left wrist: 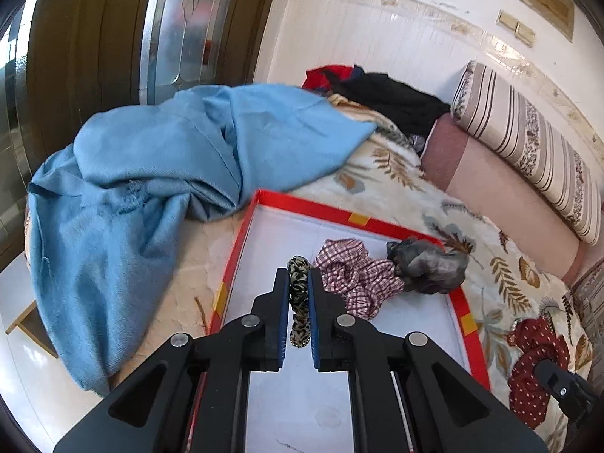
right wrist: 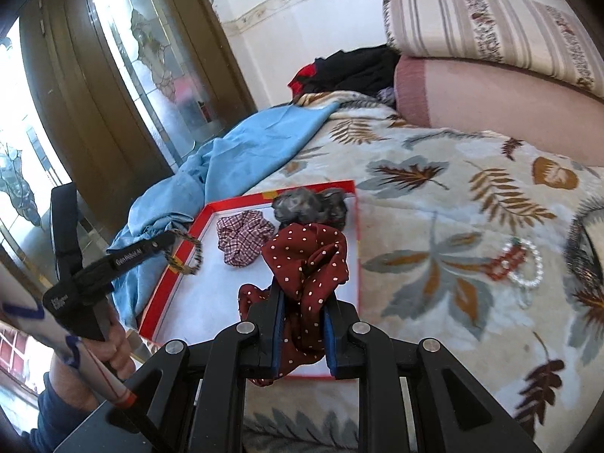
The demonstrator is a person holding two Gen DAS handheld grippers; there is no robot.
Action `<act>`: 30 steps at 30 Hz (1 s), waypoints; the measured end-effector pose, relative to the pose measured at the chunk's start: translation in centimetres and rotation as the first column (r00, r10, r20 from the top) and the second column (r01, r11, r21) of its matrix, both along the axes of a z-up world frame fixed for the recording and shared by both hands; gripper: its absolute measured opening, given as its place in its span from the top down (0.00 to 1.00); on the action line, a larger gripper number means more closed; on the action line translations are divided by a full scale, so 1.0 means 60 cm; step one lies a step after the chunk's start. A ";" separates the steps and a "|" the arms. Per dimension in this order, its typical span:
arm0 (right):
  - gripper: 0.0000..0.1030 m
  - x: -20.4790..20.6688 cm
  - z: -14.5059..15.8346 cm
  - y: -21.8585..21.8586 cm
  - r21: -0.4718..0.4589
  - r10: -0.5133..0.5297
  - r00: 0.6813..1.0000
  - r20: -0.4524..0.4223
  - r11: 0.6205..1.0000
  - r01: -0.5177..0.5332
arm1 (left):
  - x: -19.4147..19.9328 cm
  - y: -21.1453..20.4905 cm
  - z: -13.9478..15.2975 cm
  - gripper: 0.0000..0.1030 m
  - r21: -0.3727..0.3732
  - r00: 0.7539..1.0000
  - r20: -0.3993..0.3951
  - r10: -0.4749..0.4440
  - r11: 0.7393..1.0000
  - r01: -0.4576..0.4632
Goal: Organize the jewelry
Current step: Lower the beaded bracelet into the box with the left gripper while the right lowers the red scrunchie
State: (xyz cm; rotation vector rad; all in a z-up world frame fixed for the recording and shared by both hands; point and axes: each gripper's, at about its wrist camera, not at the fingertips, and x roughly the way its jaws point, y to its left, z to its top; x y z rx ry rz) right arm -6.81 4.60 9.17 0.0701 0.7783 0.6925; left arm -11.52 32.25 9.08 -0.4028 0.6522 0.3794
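- Left wrist view: my left claw [left wrist: 299,283] pinches a spotty hair band [left wrist: 299,302] tight — it hangs over the red tray [left wrist: 302,204].
- Right wrist view: my right claw [right wrist: 304,313] squeezes a red dotted scrunchie [right wrist: 307,264] over the same tray [right wrist: 171,264] — on the bed.

a crumpled blue cloth [left wrist: 158,173] lies on the leaf-print bedspread [right wrist: 434,196]. behind it sits a heap of black and red clothes [left wrist: 377,90], beside a pink bolster [left wrist: 502,196] with a striped cushion [left wrist: 528,139] on top.

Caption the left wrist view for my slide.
Left tool carries a leopard-print hair tie over the red-rimmed tray.
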 end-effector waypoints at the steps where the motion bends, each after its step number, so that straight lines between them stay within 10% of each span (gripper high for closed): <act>1: 0.80 0.006 -0.003 0.011 -0.010 0.007 1.000 -0.006 1.000 -0.007 | 0.005 0.001 -0.004 0.93 -0.003 1.000 -0.010 -0.005 1.000 0.005; 22: 0.80 0.126 -0.079 0.154 -0.157 0.051 0.989 -0.135 0.985 -0.072 | 0.059 0.050 -0.060 0.92 -0.082 0.991 -0.110 -0.075 0.994 0.066; 27: 0.80 0.152 -0.091 0.184 -0.178 0.044 0.988 -0.147 0.982 -0.070 | 0.072 0.049 -0.048 0.50 -0.045 0.993 -0.098 -0.057 0.998 0.053; 30: 0.59 0.156 -0.094 0.188 -0.177 0.042 0.987 -0.154 0.982 -0.069 | 0.070 0.045 -0.035 0.42 -0.022 0.995 -0.081 -0.060 0.998 0.058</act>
